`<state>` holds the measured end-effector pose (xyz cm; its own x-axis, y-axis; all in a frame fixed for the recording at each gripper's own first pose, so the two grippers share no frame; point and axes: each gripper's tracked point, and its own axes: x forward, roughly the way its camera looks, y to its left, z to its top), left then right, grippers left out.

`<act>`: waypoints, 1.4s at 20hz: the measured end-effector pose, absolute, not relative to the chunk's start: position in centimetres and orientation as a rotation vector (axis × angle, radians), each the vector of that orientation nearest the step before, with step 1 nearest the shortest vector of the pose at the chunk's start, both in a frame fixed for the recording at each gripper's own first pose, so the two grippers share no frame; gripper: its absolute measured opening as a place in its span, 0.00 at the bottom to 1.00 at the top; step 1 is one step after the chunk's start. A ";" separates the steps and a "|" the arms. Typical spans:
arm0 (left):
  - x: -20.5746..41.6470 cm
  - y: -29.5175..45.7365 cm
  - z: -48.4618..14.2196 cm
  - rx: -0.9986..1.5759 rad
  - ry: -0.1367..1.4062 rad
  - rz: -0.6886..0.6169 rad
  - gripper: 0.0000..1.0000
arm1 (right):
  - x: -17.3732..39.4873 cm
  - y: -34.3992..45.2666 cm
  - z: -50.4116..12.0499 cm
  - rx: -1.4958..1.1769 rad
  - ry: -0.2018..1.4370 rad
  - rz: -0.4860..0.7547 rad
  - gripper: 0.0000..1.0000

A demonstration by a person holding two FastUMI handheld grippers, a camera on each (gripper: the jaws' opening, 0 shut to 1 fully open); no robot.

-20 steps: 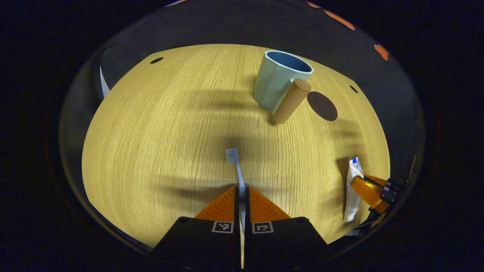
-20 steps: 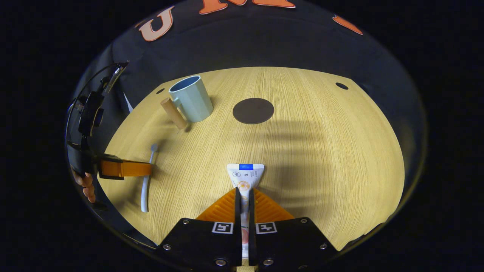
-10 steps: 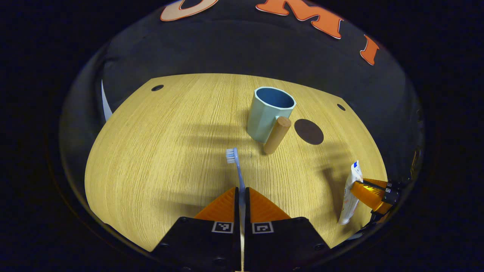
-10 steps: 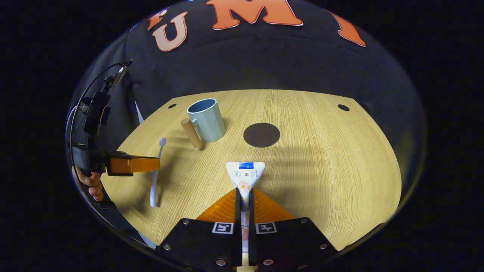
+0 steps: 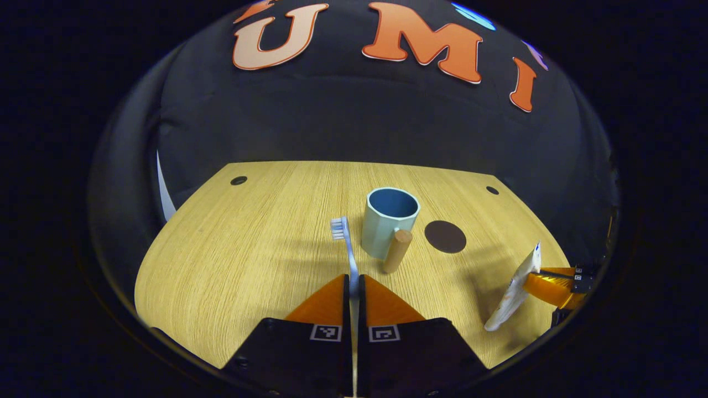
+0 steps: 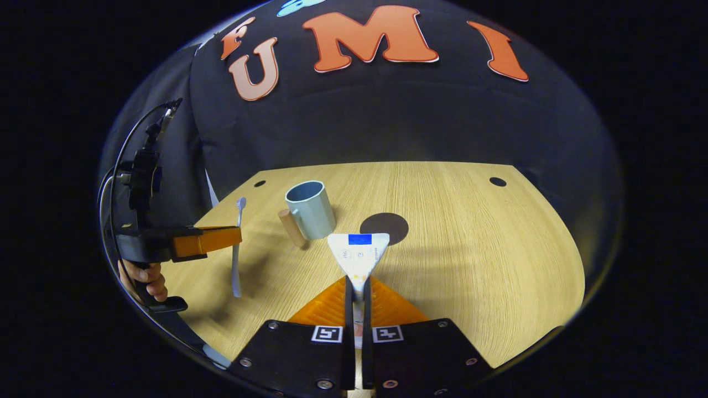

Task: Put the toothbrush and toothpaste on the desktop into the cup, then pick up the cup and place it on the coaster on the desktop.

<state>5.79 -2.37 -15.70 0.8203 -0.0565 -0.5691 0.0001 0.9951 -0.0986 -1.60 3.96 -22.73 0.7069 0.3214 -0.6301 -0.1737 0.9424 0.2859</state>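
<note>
Both grippers have lifted since the earlier frames: desk sits lower in each view and both items are now clear of the wood. Left gripper (image 5: 354,284) is clamped on the toothbrush (image 5: 345,243), bristle head up at frame centre, just left of the cup (image 5: 387,221). Right gripper (image 6: 357,290) is clamped on the toothpaste (image 6: 358,251), flat crimped end up, mid-frame. Progress, as I read it: both picks done, nothing in the cup yet; both drops, then moving the cup to the coaster (image 5: 445,236), remain. Cup stands upright at centre of the left gripper view, handle (image 5: 397,251) toward the camera, coaster just right of it, not touching. Desk (image 6: 470,249) is bare right of centre in the right gripper view, so plenty of room there; far edge lies well behind the cup. Grippers converge on one small opening, so one at a time looks safer.
</note>
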 end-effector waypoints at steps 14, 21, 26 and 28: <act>9.2 -0.7 -9.7 -0.082 0.357 0.004 0.03 | 0.3 3.4 -19.2 0.255 0.590 0.277 0.02; 13.3 -0.5 -5.3 -0.057 0.188 0.022 0.03 | 2.7 0.5 -14.1 0.225 0.464 0.236 0.02; 16.9 -1.6 -3.6 -0.063 0.121 0.024 0.03 | 4.6 -0.7 -12.3 0.205 0.409 0.209 0.02; 18.5 -2.1 -3.0 -0.067 0.100 0.023 0.03 | 5.3 -1.2 -12.0 0.199 0.396 0.197 0.02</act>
<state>18.50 -2.07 -3.00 0.9947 0.0199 -0.1004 -0.0265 0.9975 -0.0652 5.32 -1.19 -12.02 0.9043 0.2277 -0.3611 -0.1505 0.9616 0.2294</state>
